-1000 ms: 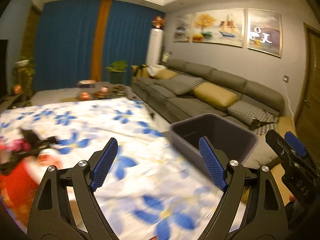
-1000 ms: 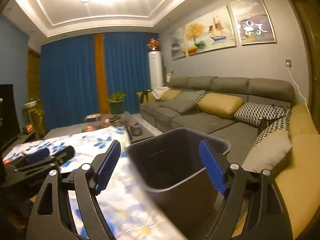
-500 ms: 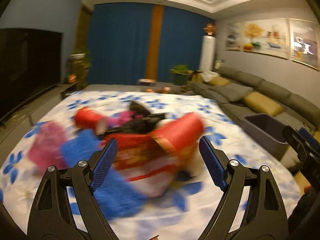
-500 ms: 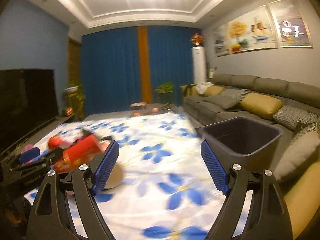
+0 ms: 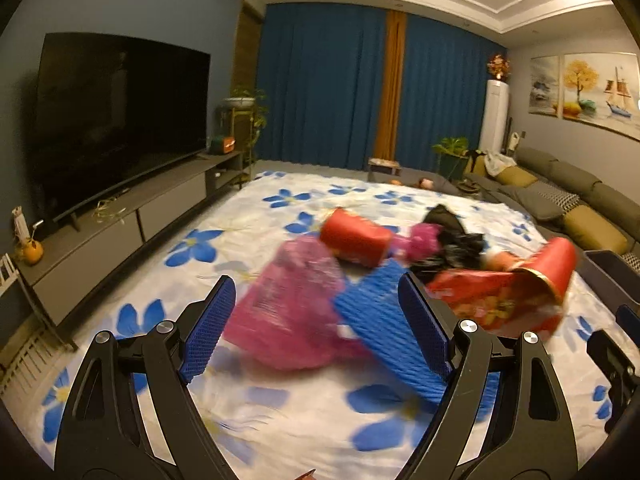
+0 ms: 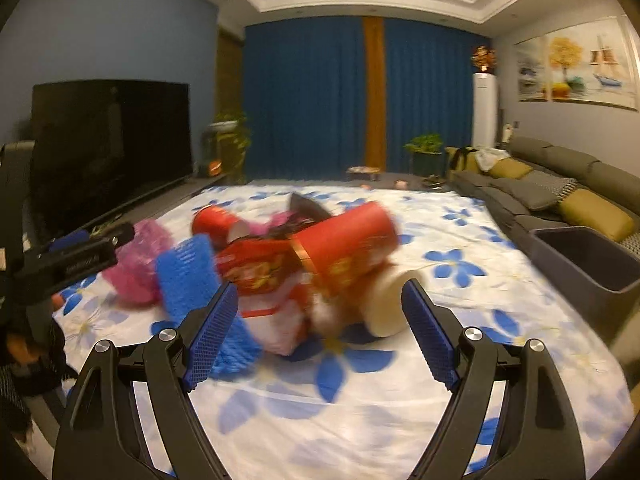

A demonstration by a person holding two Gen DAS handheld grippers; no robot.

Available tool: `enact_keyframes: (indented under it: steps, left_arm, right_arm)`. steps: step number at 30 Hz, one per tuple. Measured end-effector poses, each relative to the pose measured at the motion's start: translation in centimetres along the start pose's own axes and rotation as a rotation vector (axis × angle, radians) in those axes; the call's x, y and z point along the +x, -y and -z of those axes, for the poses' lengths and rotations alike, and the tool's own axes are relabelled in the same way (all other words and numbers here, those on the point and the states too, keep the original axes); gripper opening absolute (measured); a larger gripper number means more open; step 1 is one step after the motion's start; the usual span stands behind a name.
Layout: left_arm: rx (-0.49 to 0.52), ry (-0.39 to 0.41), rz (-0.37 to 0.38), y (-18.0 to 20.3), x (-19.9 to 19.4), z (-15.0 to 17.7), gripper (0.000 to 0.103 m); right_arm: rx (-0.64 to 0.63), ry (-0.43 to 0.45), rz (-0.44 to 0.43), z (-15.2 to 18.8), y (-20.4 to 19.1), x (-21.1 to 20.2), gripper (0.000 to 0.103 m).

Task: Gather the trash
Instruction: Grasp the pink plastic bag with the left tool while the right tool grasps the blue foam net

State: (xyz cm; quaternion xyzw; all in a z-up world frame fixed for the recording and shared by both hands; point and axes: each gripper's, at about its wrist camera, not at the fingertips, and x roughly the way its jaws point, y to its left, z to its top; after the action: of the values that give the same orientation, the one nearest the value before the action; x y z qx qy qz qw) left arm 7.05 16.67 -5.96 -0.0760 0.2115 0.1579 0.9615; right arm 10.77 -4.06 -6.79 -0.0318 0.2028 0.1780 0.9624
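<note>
Both cameras have swung from the dark grey plastic bin (image 6: 584,260) to the heap of red, pink and blue trash (image 5: 400,280) on the flower-print sheet (image 5: 280,412), left gripper (image 5: 316,332) and right gripper (image 6: 316,332) jaws released, pickup seemingly next.

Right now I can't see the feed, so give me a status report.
Left gripper open, empty. Right gripper open, empty. Trash pile on floral cloth, none collected yet. Grey bin stands right; path looks clear.

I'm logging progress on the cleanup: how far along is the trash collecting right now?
Barely begun. Left gripper and right gripper are both open and empty. The pink bag, red cups, and blue foam sheet lie on the floral cloth; bin contents unclear.
</note>
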Motion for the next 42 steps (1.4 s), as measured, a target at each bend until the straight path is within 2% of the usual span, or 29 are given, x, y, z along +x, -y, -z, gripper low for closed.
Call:
enact_keyframes:
  steps: [3,7,10,12,14,18,21,33,42]
  left_arm:
    - [0.004,-0.032,-0.008,-1.3,1.6,-0.2,0.082]
    - [-0.018,-0.129,0.025,-2.8,4.8,-0.1,0.081]
    - [-0.025,-0.176,0.047,-3.3,6.3,0.0,0.072]
    - [-0.032,-0.199,0.071,-3.3,7.1,0.1,0.058]
    - [-0.039,-0.231,0.100,-3.1,7.8,0.3,0.048]
    - [-0.041,-0.245,0.155,-3.0,7.9,0.6,0.018]
    - [-0.028,-0.237,0.187,-2.5,7.5,0.8,0.004]
    - [-0.096,-0.212,0.368,-0.9,4.5,1.2,0.001]
    - [-0.076,-0.180,0.407,0.3,3.0,0.8,0.001]
  right_arm:
    - [-0.028,-0.019,-0.021,-0.1,-1.9,1.3,0.081]
    - [-0.061,-0.054,-0.046,-0.4,-3.8,3.4,0.081]
    - [-0.086,-0.079,-0.062,-0.6,-4.8,4.8,0.081]
    - [-0.100,-0.098,-0.071,-0.7,-5.5,5.6,0.081]
    - [-0.107,-0.117,-0.083,-0.8,-6.0,6.4,0.081]
    - [-0.122,-0.161,-0.100,-0.7,-6.9,8.0,0.081]
    - [-0.125,-0.197,-0.114,-0.8,-7.1,8.9,0.081]
    - [-0.118,-0.263,-0.184,-0.4,-6.9,9.9,0.079]
    - [-0.121,-0.295,-0.249,0.2,-6.9,9.5,0.068]
